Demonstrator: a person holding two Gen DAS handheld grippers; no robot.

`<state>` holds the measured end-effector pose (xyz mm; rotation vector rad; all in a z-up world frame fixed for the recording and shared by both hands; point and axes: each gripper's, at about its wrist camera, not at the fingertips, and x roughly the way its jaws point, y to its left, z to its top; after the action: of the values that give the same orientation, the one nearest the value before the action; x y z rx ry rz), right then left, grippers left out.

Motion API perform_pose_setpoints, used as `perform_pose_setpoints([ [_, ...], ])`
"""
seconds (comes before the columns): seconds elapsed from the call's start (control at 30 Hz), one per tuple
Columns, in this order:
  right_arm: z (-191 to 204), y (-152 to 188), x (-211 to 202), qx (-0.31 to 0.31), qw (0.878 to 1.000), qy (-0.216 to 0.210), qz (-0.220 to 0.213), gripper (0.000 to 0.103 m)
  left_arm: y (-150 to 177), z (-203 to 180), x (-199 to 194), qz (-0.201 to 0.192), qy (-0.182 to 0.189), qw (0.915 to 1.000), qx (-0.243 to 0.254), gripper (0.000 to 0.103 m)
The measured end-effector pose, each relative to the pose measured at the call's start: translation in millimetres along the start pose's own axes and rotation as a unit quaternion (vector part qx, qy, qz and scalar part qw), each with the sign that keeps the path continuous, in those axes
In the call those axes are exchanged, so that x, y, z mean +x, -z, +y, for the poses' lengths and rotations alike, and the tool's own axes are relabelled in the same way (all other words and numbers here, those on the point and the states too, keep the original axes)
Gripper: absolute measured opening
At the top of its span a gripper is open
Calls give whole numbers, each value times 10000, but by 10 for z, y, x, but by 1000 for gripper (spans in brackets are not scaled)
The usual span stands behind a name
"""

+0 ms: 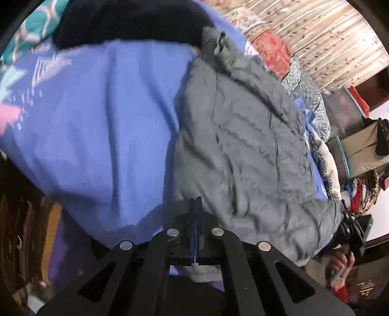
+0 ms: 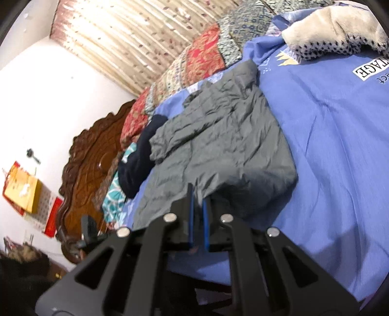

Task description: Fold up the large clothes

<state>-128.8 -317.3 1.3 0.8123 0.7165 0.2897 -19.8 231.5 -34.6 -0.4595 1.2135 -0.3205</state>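
We've got the left gripper [image 1: 195, 201] with jaws fully together, tips sitting at the near hem of the grey garment [image 1: 243, 136]; we can't tell from this view whether any cloth is actually pinched. The garment stretches ahead and to the right of those tips, crumpled, lying on the blue bedsheet [image 1: 102, 116]. A dark navy garment [image 1: 131, 21] lies beyond its far end.

Right gripper [image 2: 197, 201]: blue pads show a thin slit between them, jaws nearly shut. The grey garment [image 2: 218, 145] starts right at its tips and runs ahead; a grip on the edge can't be confirmed. The other gripper shows at far left of this view, below the wooden headboard [image 2: 92, 165].

Readable text: a white label on the bedsheet [image 2: 328, 145] up and right of the right gripper, upside down, reads "…TAGE", cut off by the frame edge. Smaller script under it isn't legible. A yellow crown print sits just left of the label.
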Motion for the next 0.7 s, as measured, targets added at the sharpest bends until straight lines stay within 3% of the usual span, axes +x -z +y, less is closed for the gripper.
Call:
perform_pose_setpoints([
  [0.1, -117, -119, 181, 207, 9996, 177, -10, 6, 66, -11, 108, 232, 167, 9996, -57, 23],
  [0.23, -327, -247, 513, 423, 9961, 768, 111, 6, 125, -18, 234, 515, 420, 9977, -166, 29],
  [0.43, -568, -308, 923, 554, 9908, 1201, 286, 6, 140, -104, 322, 559, 778, 9950, -296, 36],
  [0.7, -596, -354, 1108, 453, 9877, 1452, 367, 5, 192, -154, 379, 694, 1073, 9908, -434, 62],
])
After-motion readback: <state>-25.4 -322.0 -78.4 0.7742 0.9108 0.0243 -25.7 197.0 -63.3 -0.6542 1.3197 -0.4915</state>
